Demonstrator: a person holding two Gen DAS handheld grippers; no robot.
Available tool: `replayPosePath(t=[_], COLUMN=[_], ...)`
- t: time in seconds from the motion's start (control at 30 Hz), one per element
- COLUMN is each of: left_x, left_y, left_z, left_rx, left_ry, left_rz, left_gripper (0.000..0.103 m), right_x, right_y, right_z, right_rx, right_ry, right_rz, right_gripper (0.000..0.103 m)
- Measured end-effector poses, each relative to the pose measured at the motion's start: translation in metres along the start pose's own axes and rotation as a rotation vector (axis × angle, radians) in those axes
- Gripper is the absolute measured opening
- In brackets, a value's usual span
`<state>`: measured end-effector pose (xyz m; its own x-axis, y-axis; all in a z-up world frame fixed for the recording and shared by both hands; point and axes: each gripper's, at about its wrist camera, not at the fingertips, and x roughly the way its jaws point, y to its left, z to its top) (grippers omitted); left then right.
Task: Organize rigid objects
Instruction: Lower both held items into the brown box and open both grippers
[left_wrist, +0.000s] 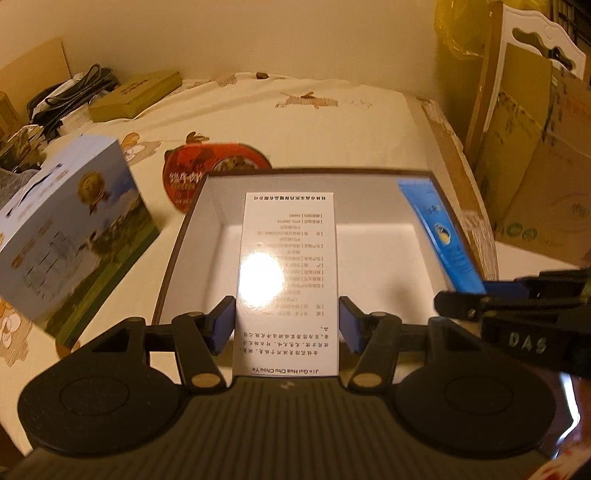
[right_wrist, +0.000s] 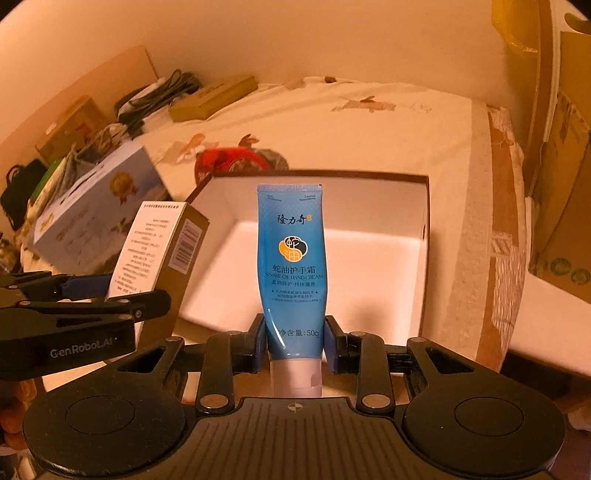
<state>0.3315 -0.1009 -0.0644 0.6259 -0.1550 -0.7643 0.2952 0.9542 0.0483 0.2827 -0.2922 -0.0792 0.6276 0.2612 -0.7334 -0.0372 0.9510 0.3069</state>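
A white printed carton (left_wrist: 287, 280) is clamped by the left gripper (left_wrist: 287, 325). A blue hand-cream tube (right_wrist: 293, 266) is pinched by the right gripper (right_wrist: 294, 341), above an open white-lined box (right_wrist: 424, 221).

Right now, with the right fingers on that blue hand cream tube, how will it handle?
The blue tube is probably soft: its body looks slightly pinched just above the white cap, so it may squash. The glossy skin could slip. It looks small and likely light.
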Motion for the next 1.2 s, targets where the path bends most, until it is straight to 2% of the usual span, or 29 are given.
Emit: replayPosePath(t=[0.27, 0.73, 0.87, 1.13, 1.2], left_x=[0.041, 0.110, 0.118, 0.116, 0.112], left_y=[-0.007, -0.016, -0.016, -0.003, 0.001], left_z=[0.033, 0.031, 0.026, 0.017, 0.015], left_rx=[0.013, 0.021, 0.030, 0.007, -0.001], left_ry=[0.004, 0.099, 0.112, 0.131, 0.132], left_rz=[0.028, 0.044, 0.044, 0.053, 0.054], left_gripper=[0.055, 0.055, 0.065, 0.066, 0.066], right_x=[0.036, 0.088, 0.094, 0.096, 0.094], right_y=[-0.014, -0.036, -0.038, -0.037, -0.035], right_z=[0.024, 0.018, 0.017, 0.017, 0.017], right_rx=[0.029, 0.082, 0.085, 0.098, 0.089], right_ry=[0.012, 0.095, 0.104, 0.089, 0.075], right_rz=[-0.034, -0.084, -0.094, -0.095, -0.106], right_gripper=[0.028, 0.028, 0.029, 0.030, 0.036])
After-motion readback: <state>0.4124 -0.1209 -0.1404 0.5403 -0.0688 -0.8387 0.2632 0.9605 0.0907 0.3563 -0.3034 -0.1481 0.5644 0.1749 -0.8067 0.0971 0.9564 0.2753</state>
